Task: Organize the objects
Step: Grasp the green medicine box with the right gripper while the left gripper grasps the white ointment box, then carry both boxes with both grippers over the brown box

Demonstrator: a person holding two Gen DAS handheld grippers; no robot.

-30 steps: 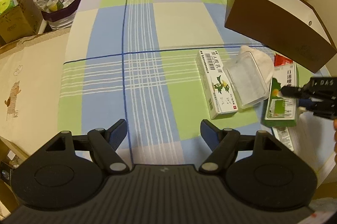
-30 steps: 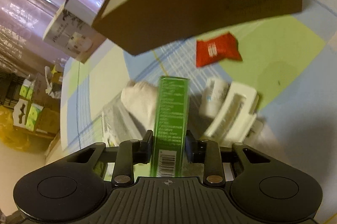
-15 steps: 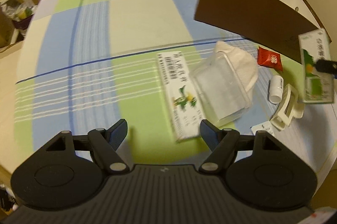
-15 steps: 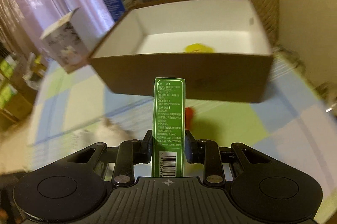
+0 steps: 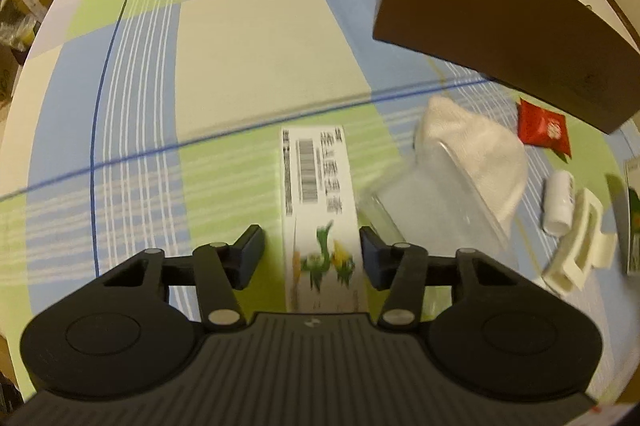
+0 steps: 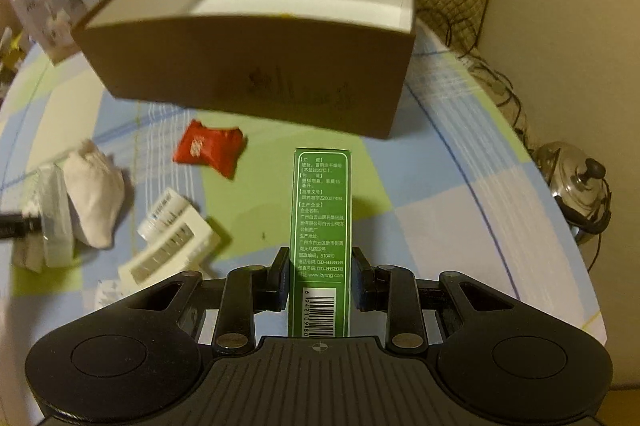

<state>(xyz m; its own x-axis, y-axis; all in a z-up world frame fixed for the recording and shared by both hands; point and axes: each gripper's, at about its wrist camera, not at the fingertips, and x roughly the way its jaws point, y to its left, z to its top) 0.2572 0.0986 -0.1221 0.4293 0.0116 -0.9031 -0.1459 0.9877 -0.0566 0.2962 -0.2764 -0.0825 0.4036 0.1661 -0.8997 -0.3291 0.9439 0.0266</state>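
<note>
With only a scrap of yellow showing inside the brown box [image 6: 256, 73], barely started: right gripper [image 6: 320, 276] pinching the green carton [image 6: 322, 226] short of it, left gripper [image 5: 311, 256] spread around the white carton [image 5: 320, 201] lying on the surface [image 5: 248, 37], red sachet [image 6: 210, 149], cloth pouch [image 6: 94, 193] and white bottle [image 5: 558, 203] left lying

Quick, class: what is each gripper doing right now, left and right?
Left gripper: open, fingers either side of the white medicine box lying on the table, not clamped.
Right gripper: shut on the green box, held upright.
</note>
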